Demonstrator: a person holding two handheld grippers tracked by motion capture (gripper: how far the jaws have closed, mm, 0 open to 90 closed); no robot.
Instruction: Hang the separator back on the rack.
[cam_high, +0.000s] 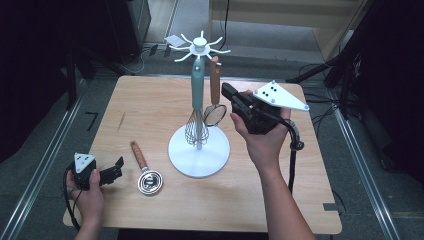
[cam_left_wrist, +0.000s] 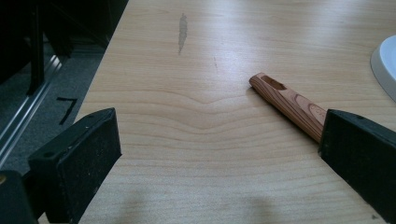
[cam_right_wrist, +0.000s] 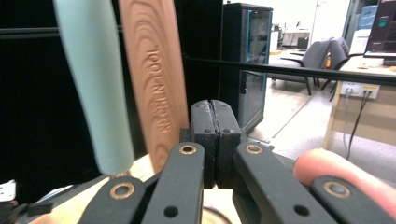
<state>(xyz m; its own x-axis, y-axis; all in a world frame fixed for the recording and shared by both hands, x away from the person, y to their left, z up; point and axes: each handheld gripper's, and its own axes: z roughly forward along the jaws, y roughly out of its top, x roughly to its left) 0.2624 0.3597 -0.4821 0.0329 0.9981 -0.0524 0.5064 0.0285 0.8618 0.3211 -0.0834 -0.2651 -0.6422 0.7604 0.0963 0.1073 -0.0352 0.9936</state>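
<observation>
Spread fingers (cam_left_wrist: 74, 163) frame a wooden handle (cam_left_wrist: 289, 102) on the table (cam_left_wrist: 196, 154).

one white rack (cam_high: 199, 150), three utensils: whisk (cam_high: 197, 100), strainer (cam_high: 215, 95), spoon (cam_high: 145, 167); two claws

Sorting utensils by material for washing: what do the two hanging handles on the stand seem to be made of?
Brown handle: looks like wood, matte, with visible grain and stamped lettering. Pale green handle: smooth, uniform, probably plastic or silicone; the look leaves that open. The whisk's wires below look like bare metal.
</observation>
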